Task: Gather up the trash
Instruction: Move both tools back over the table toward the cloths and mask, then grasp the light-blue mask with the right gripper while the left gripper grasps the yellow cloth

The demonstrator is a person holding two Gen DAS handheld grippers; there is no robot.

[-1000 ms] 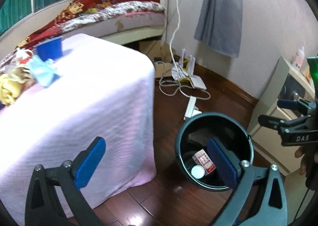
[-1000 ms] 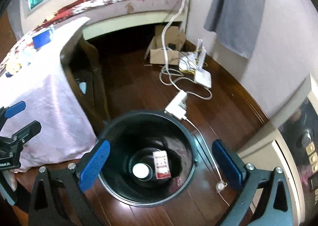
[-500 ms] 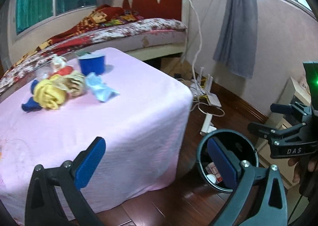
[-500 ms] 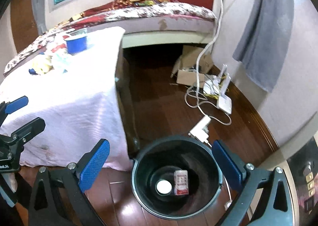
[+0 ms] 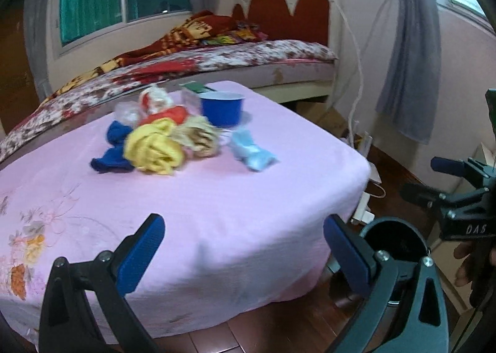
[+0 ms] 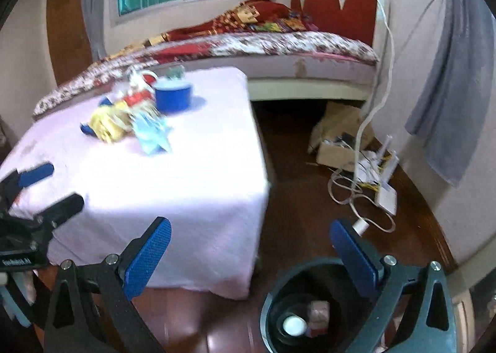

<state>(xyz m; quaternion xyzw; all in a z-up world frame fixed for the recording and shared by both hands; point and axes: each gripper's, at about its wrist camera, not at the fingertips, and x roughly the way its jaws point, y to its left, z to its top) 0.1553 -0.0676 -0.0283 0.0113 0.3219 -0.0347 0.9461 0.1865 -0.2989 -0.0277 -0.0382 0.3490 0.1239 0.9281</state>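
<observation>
A heap of trash lies on the pink-covered table (image 5: 217, 198): a yellow crumpled wad (image 5: 155, 148), a blue scrap (image 5: 113, 151), a light blue wrapper (image 5: 252, 153), a blue cup (image 5: 221, 108) and red and white pieces behind. My left gripper (image 5: 245, 247) hangs open and empty over the table's near edge. My right gripper (image 6: 251, 255) is open and empty above the floor at the table's corner. The black bin (image 6: 310, 306) sits on the floor below it, holding a small carton (image 6: 319, 312) and a white lid (image 6: 294, 325). The same trash heap (image 6: 124, 120) shows on the table.
A bed (image 5: 217, 55) with a patterned blanket runs behind the table. Cables, a router (image 6: 386, 194) and a cardboard box (image 6: 338, 142) litter the wooden floor by the wall. A grey curtain (image 6: 449, 89) hangs at the right. A hand (image 5: 471, 263) holds the right gripper.
Both grippers have risen and tilted up from the bin toward the table. The bin has slid to the lower edge of both views and the trash heap has come into full view.
</observation>
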